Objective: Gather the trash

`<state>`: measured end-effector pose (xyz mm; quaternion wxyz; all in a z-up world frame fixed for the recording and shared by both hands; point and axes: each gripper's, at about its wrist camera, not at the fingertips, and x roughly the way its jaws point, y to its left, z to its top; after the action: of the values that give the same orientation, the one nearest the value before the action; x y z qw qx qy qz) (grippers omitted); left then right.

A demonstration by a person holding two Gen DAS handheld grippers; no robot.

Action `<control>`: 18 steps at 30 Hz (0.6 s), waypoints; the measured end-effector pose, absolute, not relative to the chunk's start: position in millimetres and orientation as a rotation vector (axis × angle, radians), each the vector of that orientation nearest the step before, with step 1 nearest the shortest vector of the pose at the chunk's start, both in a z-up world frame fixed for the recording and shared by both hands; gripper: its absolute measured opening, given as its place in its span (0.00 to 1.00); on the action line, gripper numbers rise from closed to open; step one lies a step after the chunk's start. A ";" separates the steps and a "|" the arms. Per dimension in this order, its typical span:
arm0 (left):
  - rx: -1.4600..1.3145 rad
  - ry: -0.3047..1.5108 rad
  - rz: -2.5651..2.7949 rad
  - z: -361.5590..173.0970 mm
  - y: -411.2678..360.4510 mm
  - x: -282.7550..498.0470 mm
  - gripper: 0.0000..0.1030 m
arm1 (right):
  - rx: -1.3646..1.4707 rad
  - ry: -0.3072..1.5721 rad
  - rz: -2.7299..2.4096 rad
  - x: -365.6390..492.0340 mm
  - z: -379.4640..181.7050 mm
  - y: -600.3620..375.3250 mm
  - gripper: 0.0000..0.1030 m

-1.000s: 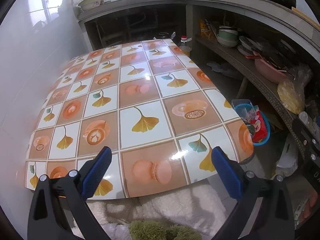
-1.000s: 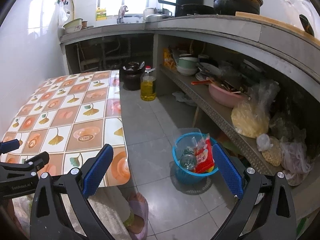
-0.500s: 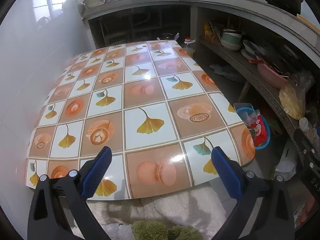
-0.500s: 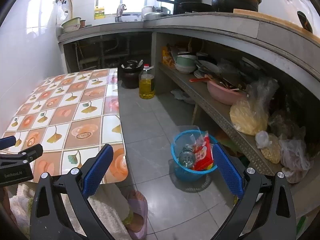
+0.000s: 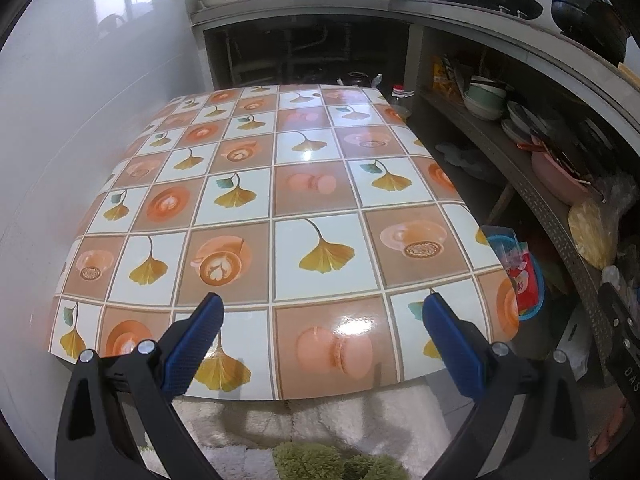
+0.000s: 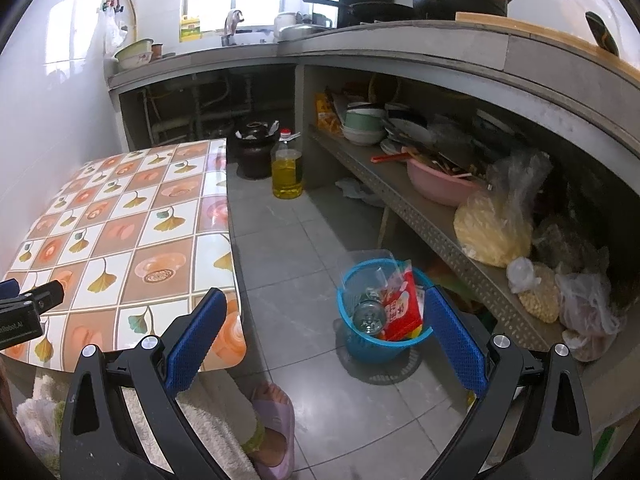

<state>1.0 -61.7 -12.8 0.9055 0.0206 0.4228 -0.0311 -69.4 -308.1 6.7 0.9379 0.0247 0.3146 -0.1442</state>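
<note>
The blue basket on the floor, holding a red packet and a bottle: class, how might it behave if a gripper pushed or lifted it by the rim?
The blue basket looks like thin plastic, so probably light, sliding easily on the smooth floor tiles. Its narrower base and the red packet leaning above the rim suggest it could tip. The rim may flex.

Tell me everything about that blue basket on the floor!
The blue basket is a small round plastic tub with a slotted lower wall. It stands upright on the grey floor tiles, between the table and the low shelf, touching neither. It is full: a red snack bag leans inside, beside a clear bottle and some clear plastic poking above the rim. Neither gripper touches it.
</note>
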 end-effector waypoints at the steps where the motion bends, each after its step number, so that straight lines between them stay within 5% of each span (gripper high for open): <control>1: 0.042 0.874 -0.064 -12.9 -61.9 1.0 0.95 | 0.049 0.642 -0.297 -69.7 6.7 -308.5 0.92; 18: 0.045 0.878 -0.068 -13.2 -62.1 1.3 0.95 | 0.060 0.637 -0.343 -75.9 7.5 -318.3 0.92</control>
<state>1.3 -62.1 -13.2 0.9044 0.0217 0.4248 -0.0328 -75.9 -318.3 7.5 0.9348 0.0294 0.3115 -0.1678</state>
